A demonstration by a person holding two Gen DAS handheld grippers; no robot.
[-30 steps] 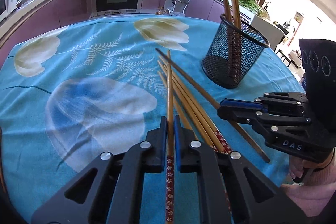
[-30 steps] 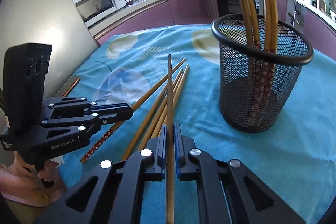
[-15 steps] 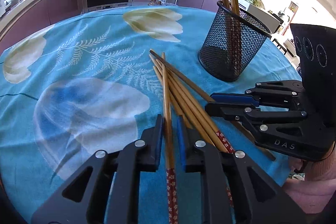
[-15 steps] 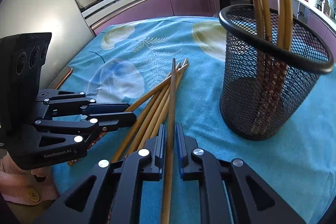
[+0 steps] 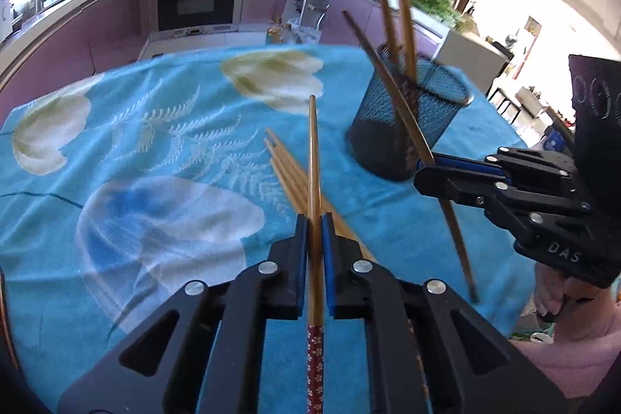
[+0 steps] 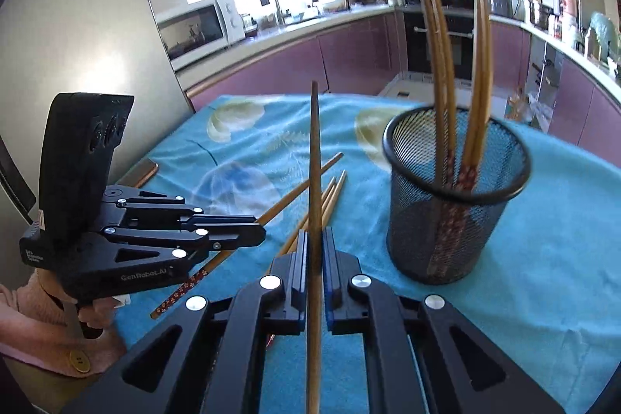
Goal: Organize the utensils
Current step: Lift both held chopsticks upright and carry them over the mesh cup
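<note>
About four chopsticks already stand in the cup (image 6: 456,196), a few left on the cloth (image 5: 155,150). Left gripper (image 5: 315,231) and right gripper (image 6: 315,247) each pinch one chopstick

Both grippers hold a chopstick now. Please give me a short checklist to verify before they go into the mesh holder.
1. Left gripper shut on its chopstick: ok.
2. Right gripper shut on its chopstick: ok.
3. Mesh holder upright on the tablecloth: ok.
4. Room in the holder beside the chopsticks already inside: ok.
5. Held chopsticks clear of the loose chopsticks: cannot tell.
</note>
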